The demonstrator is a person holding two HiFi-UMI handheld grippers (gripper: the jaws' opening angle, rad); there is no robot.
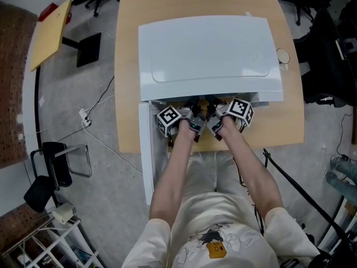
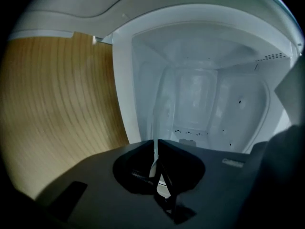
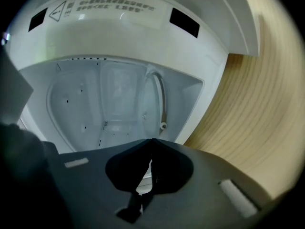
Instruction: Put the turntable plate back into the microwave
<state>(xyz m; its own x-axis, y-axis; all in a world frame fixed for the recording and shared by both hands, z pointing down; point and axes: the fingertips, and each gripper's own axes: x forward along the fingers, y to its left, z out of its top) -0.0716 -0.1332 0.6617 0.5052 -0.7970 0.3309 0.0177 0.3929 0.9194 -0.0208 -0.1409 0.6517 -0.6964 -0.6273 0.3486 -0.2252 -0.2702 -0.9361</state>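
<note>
The white microwave [image 1: 206,54] stands on a wooden table [image 1: 128,94] with its door [image 1: 146,149] swung open at the left. Both grippers sit side by side at its mouth. My left gripper [image 2: 156,146] is shut on the near edge of the clear glass turntable plate [image 2: 159,99], which rises edge-on from the jaws into the white cavity [image 2: 238,104]. My right gripper [image 3: 151,142] is shut; a curved clear rim [image 3: 161,99] shows just above its tips, and I cannot tell whether it pinches it. From above, the left gripper [image 1: 194,115] and right gripper [image 1: 213,116] have their tips under the microwave's front edge.
A small round object [image 1: 283,56] lies on the table right of the microwave. Black chairs [image 1: 53,166] and cables [image 1: 92,116] are on the floor to the left, and black stands [image 1: 301,194] to the right. A wooden board [image 1: 50,32] leans at the far left.
</note>
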